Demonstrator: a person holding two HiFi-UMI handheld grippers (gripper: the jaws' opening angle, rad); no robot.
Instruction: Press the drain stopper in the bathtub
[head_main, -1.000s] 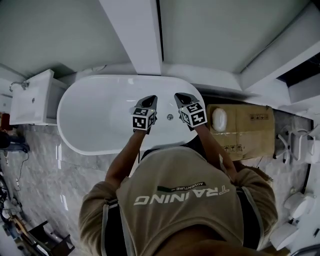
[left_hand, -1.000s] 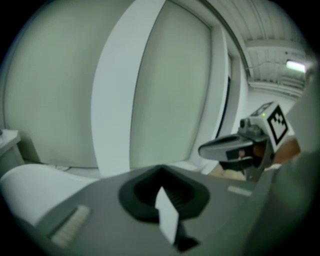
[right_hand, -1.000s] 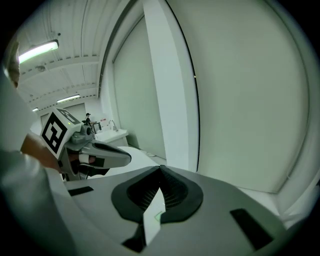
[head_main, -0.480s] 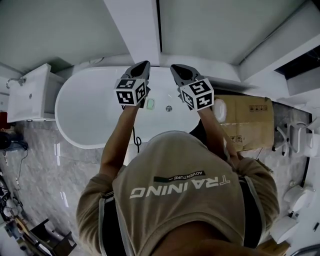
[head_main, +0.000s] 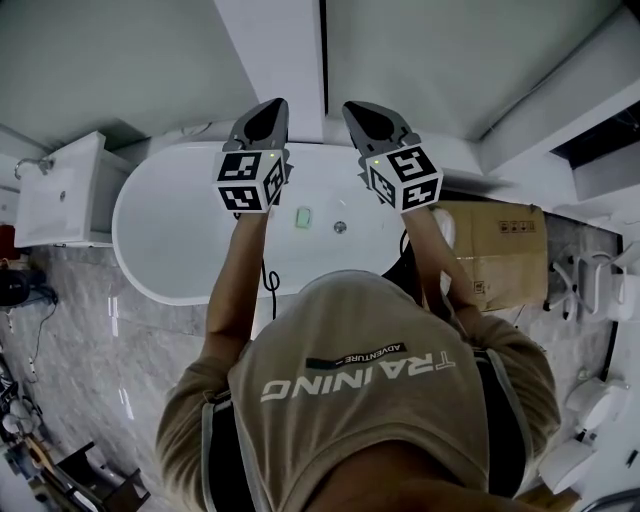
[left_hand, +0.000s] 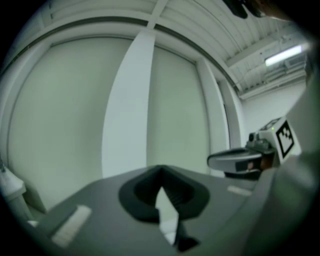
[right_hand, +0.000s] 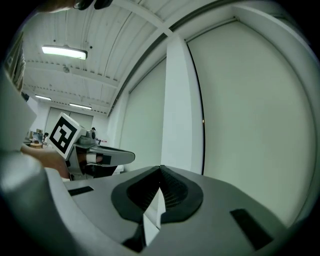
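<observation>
Left gripper (head_main: 268, 112) and right gripper (head_main: 362, 112) both have jaws closed to the tips, holding nothing, above the bathtub's (head_main: 150, 262) far rim, well apart from the drain stopper (head_main: 340, 227).

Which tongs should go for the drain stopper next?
Right, probably. Both are shut and held above the bathtub, but the right tongs sit nearer the drain stopper than the left tongs.

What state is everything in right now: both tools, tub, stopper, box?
Left tool: shut, empty, pointing at the wall.
Right tool: shut, empty, pointing at the wall too.
Tub: no water visible.
Stopper: no tool on it; up or down too small to tell.
Box: closed.
</observation>
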